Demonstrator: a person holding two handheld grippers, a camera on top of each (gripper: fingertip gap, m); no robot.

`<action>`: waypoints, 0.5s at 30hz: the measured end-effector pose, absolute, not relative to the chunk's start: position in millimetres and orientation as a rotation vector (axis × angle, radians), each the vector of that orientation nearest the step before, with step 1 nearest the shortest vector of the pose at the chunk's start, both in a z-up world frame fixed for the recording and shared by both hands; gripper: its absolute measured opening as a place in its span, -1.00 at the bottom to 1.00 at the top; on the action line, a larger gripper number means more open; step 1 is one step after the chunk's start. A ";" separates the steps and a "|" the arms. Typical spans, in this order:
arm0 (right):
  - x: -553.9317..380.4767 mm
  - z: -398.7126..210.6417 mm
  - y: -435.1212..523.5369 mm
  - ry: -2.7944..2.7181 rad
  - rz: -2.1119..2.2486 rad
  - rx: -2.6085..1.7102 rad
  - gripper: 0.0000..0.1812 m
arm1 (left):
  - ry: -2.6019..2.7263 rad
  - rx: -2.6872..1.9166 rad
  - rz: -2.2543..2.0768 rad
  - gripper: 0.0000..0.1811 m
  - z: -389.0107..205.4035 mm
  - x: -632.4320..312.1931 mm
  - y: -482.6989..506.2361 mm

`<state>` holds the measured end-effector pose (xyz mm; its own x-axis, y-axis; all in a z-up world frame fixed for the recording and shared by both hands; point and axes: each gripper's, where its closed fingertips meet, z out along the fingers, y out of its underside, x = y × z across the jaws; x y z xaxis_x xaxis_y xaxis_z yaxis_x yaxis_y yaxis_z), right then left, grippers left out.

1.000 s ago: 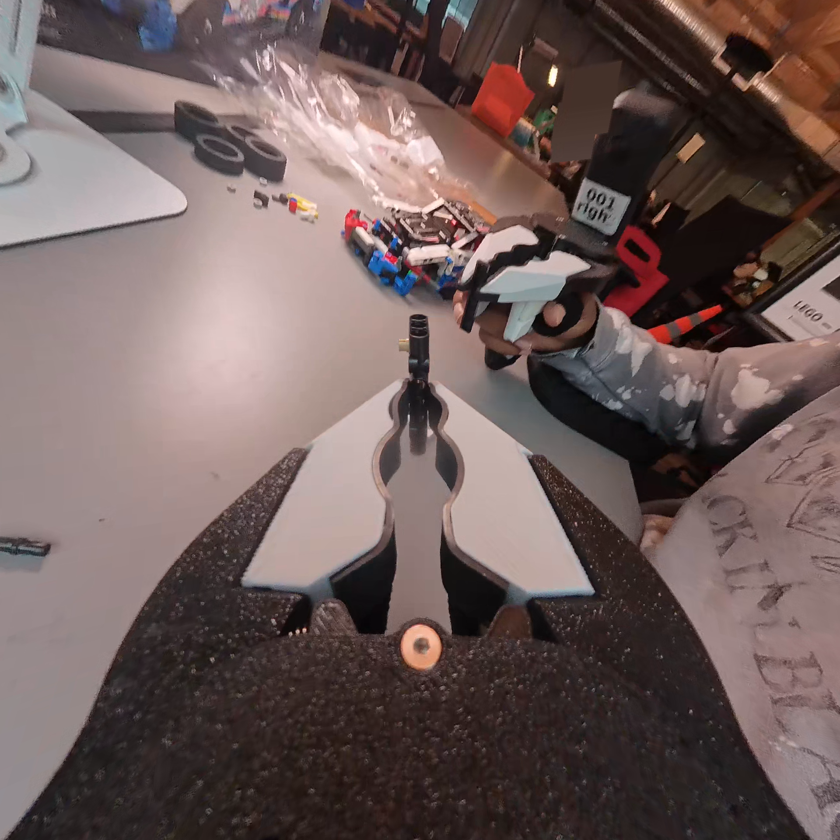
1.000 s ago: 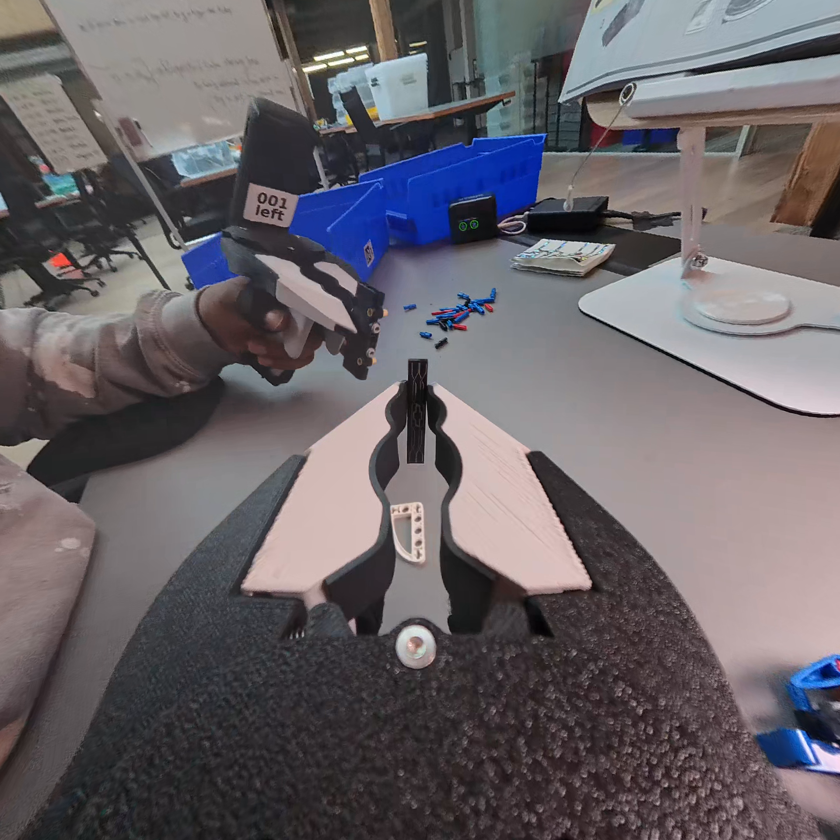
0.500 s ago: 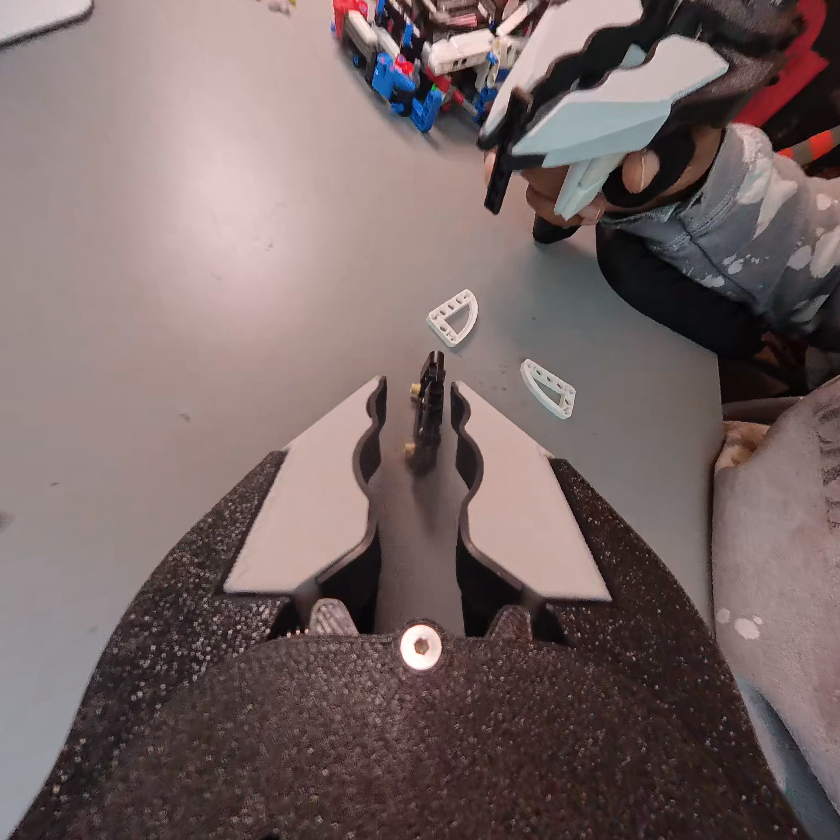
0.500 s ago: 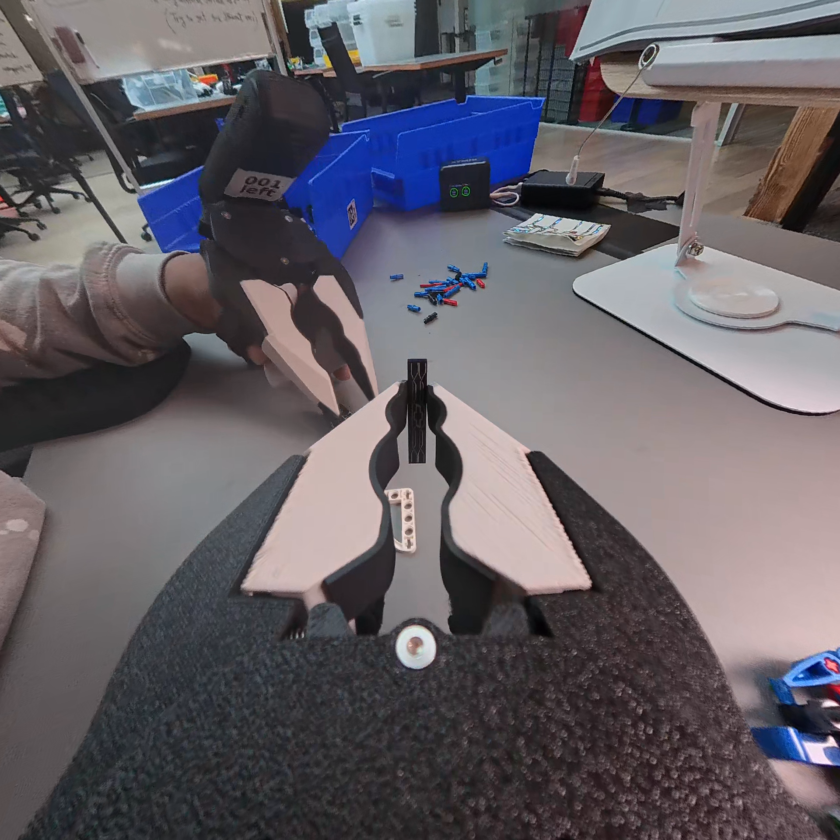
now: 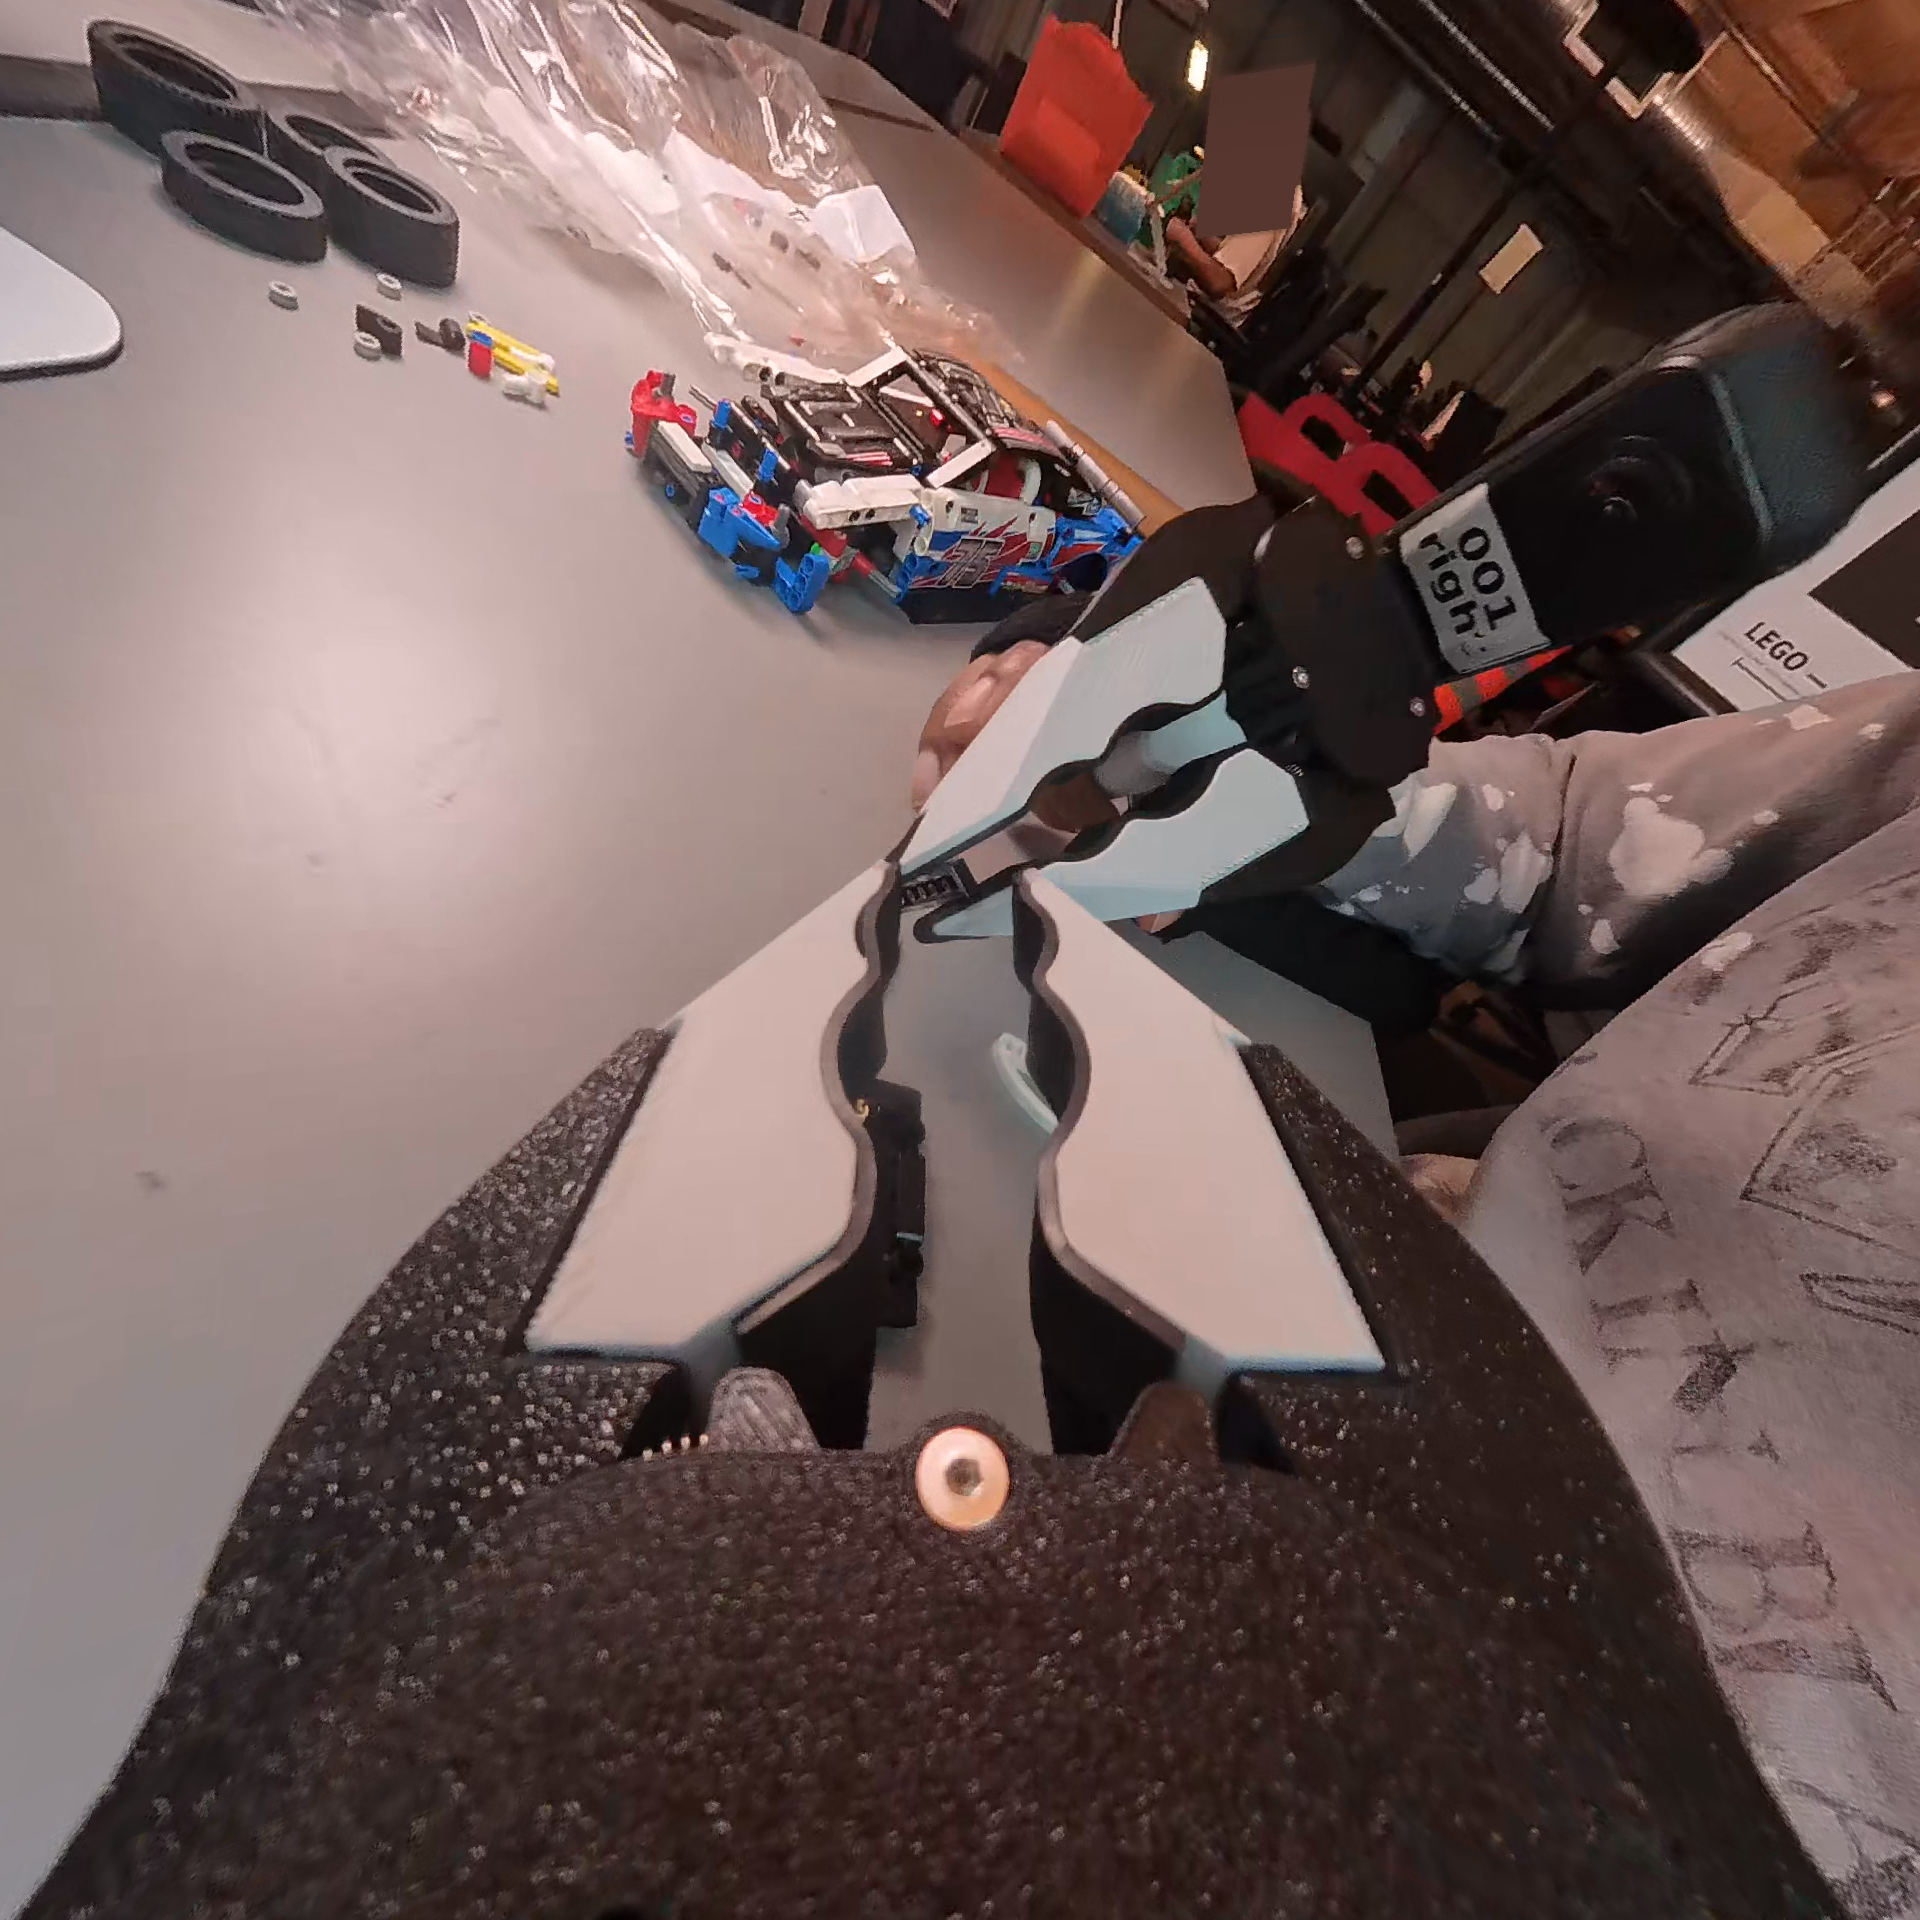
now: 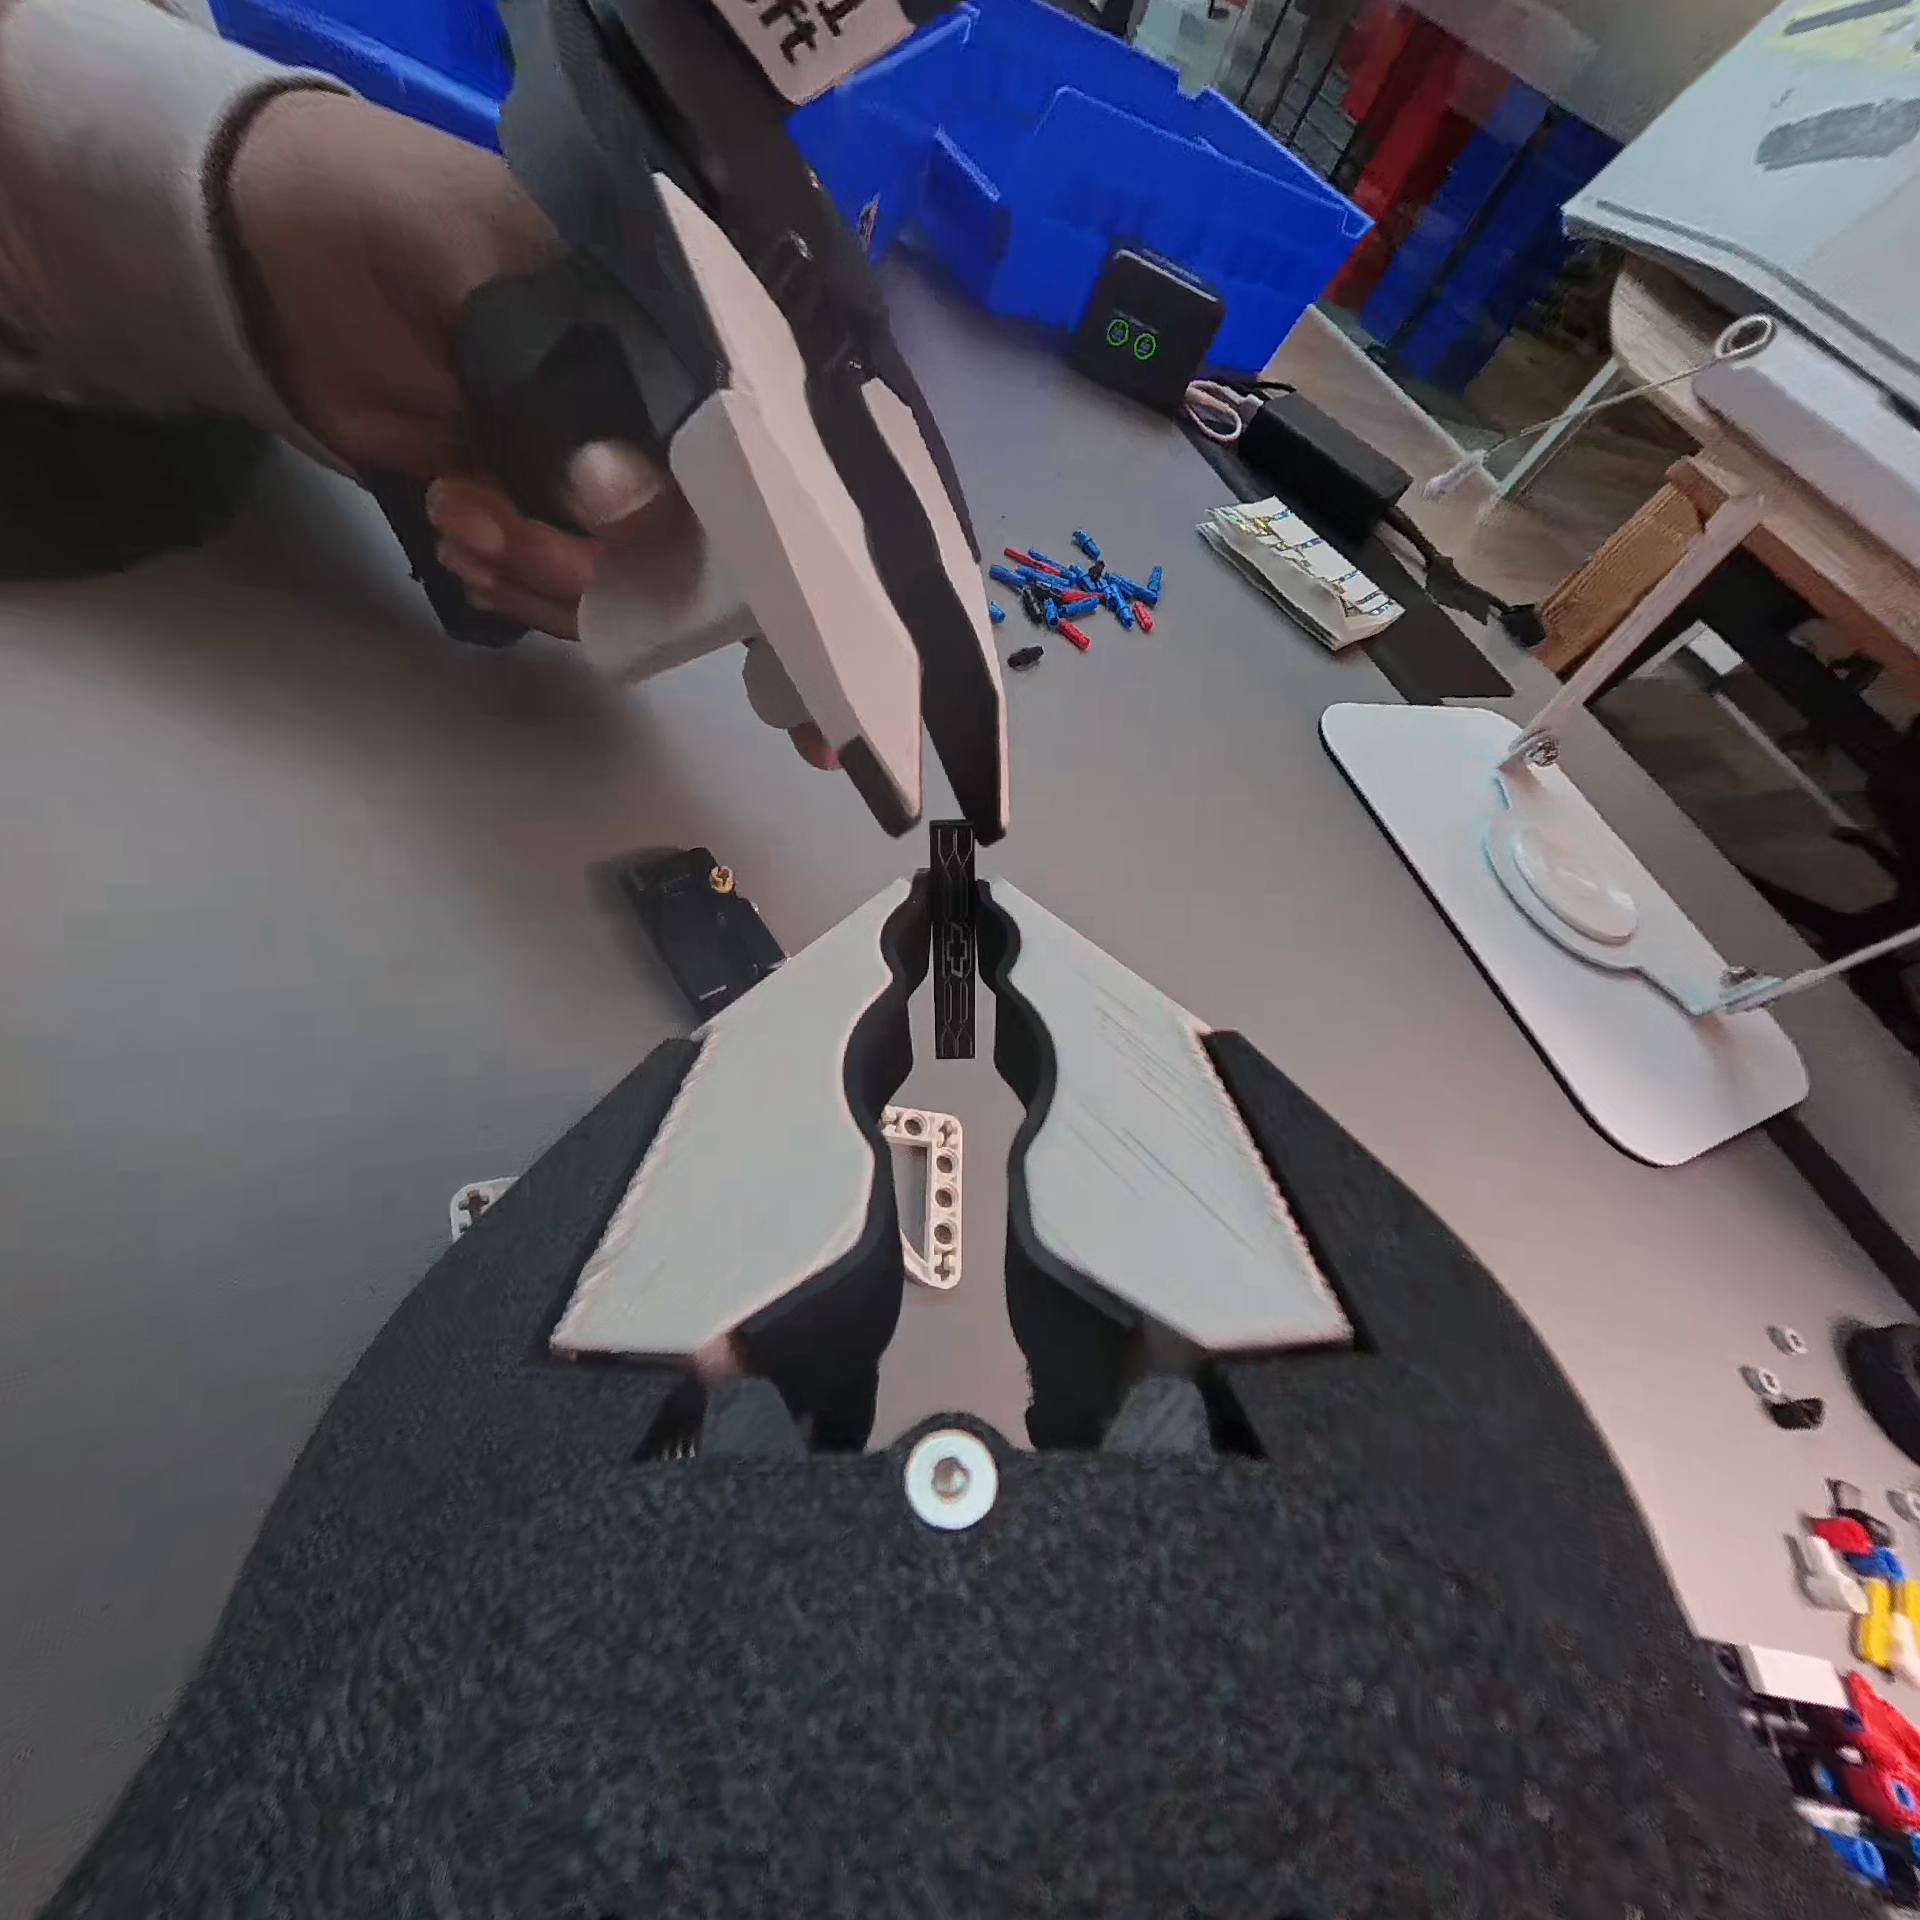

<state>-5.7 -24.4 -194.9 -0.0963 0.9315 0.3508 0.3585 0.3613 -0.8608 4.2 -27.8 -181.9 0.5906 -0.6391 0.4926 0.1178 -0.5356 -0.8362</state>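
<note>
My right gripper [image 6: 954, 883] is shut on a thin black patterned strip [image 6: 954, 940], held upright above the grey table [image 6: 312, 987]. My left gripper [image 5: 958, 888] is open and empty. It also shows in the right wrist view [image 6: 940, 821], coming down from the upper left, with its tips on either side of the strip's top end. In the left wrist view the right gripper [image 5: 920, 904] pokes its tips and the strip [image 5: 932, 891] between my left fingers. A black part with a gold pin [image 6: 696, 930] lies on the table. A white curved piece [image 6: 928, 1195] lies below the right gripper.
A half-built red, blue and white model car [image 5: 883, 499], black tyres [image 5: 301, 187], clear plastic bags [image 5: 644, 135] and small loose parts [image 5: 499, 353] lie farther off. Blue bins [image 6: 1091, 187], a pile of blue and red pins [image 6: 1081, 592] and a white stand base [image 6: 1558, 914] are beyond. Both grippers' tips are close together, under 4 cm apart. About 7 centimetres separates my right fingertips from the white curved piece [image 6: 928, 1195].
My left gripper opened and let go of the black part with the gold pin, which now lies on the table. The two grippers moved together, tip to tip at the strip.
</note>
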 end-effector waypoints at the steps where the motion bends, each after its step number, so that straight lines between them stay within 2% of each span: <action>1: -6.2 -195.1 -25.9 -1.661 0.716 -1.148 -0.93 | 0.423 -1.916 -1.029 -0.84 -184.7 4.5 -27.8; 4: -6.2 -194.5 -27.6 -1.675 0.654 -1.107 -0.92 | 0.426 -1.916 -1.034 -0.96 -184.5 5.9 -28.9; 9: -4.7 -184.9 -26.7 -1.634 0.631 -1.061 -0.91 | 0.438 -1.900 -0.989 -0.99 -177.8 2.6 -28.5; 10: -4.3 -181.7 -24.9 -1.613 0.638 -1.063 -0.85 | 0.437 -1.886 -0.983 -0.99 -173.1 0.3 -28.8; 13: -0.4 -177.2 -13.3 -1.556 0.668 -1.120 -0.48 | 0.416 -1.833 -0.897 -0.99 -149.9 -21.9 -28.7; 15: 4.3 -172.0 -5.3 -1.510 0.711 -1.159 -0.43 | 0.387 -1.781 -0.744 -1.00 -121.1 -54.0 -30.5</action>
